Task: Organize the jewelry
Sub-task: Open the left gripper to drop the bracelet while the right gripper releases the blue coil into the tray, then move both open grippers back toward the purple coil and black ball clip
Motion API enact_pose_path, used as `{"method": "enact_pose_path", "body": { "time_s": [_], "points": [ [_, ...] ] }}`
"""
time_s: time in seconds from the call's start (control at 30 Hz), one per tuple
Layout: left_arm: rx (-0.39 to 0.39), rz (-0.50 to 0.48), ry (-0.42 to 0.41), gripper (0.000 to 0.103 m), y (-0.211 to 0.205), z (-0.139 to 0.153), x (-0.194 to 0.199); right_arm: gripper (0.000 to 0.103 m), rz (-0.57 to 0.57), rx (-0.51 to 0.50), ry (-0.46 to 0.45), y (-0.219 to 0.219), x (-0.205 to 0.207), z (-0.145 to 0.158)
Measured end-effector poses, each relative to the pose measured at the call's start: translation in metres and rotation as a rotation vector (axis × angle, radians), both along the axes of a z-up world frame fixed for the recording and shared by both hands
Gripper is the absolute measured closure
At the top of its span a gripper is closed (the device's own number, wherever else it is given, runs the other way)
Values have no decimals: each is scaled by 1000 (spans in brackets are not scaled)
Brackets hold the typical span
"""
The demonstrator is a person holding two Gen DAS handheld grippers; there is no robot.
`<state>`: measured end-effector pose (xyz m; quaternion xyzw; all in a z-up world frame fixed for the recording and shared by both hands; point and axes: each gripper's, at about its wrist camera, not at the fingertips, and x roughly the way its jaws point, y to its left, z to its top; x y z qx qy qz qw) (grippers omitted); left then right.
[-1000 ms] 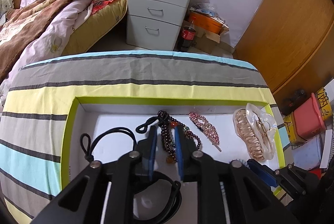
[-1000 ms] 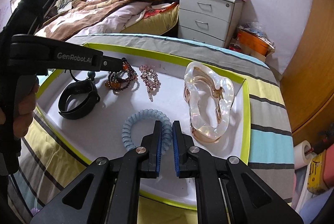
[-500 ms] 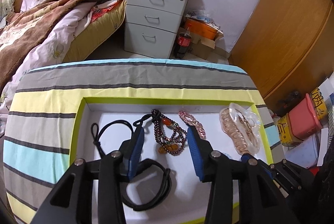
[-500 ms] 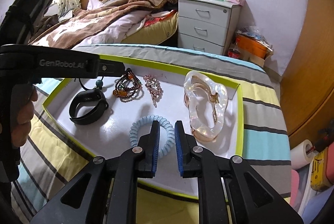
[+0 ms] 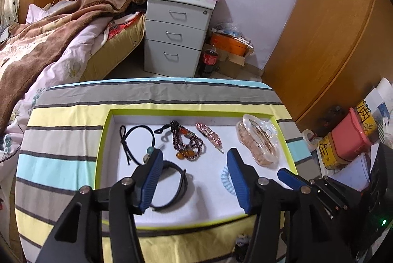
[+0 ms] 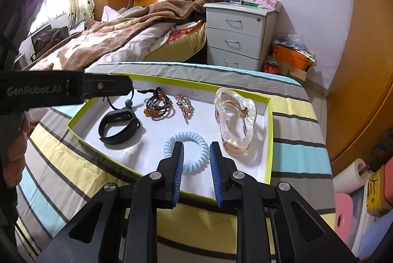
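A white tray with a lime-green rim (image 5: 103,140) (image 6: 269,140) sits on the striped table. In it lie a black hair tie (image 5: 140,138), a dark beaded bracelet (image 5: 188,142) (image 6: 158,107), a pink hair clip (image 5: 208,134) (image 6: 184,104), a clear claw clip (image 5: 259,141) (image 6: 234,119), a black wristband (image 5: 175,187) (image 6: 118,125) and a light-blue coil hair tie (image 5: 224,178) (image 6: 186,155). My left gripper (image 5: 194,182) is open and empty above the tray's near half. My right gripper (image 6: 196,168) is open and empty, its fingers on either side of the coil hair tie.
The striped cloth (image 5: 61,145) covers the table around the tray. Beyond stand a bed (image 5: 49,42), a grey drawer unit (image 5: 176,34) and a cola bottle (image 5: 207,61). Wooden wardrobe doors (image 5: 331,42) and boxes on the floor (image 5: 348,140) are at the right.
Both grippers have opened from shut and pulled back and up from the tray. The left one let the beaded bracelet rest in the tray.
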<state>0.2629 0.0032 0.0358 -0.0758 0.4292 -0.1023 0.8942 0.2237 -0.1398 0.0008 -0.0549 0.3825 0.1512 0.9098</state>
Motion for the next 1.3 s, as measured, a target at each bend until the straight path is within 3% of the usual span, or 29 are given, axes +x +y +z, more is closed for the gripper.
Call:
{"method": "enact_pose_path", "body": {
  "time_s": [0.5,0.83,1.3],
  "points": [
    [6,2,-59,42,11,7,-74,80,-10,49,-24,-14,-46,9],
    [-22,-11,-23,42,29,-18,-125,79,-1,93,-2,-23,-69,2],
    [0,-74,56,43,18,-54,-167,79,30,105,19,-19,-87,-11]
  ]
}}
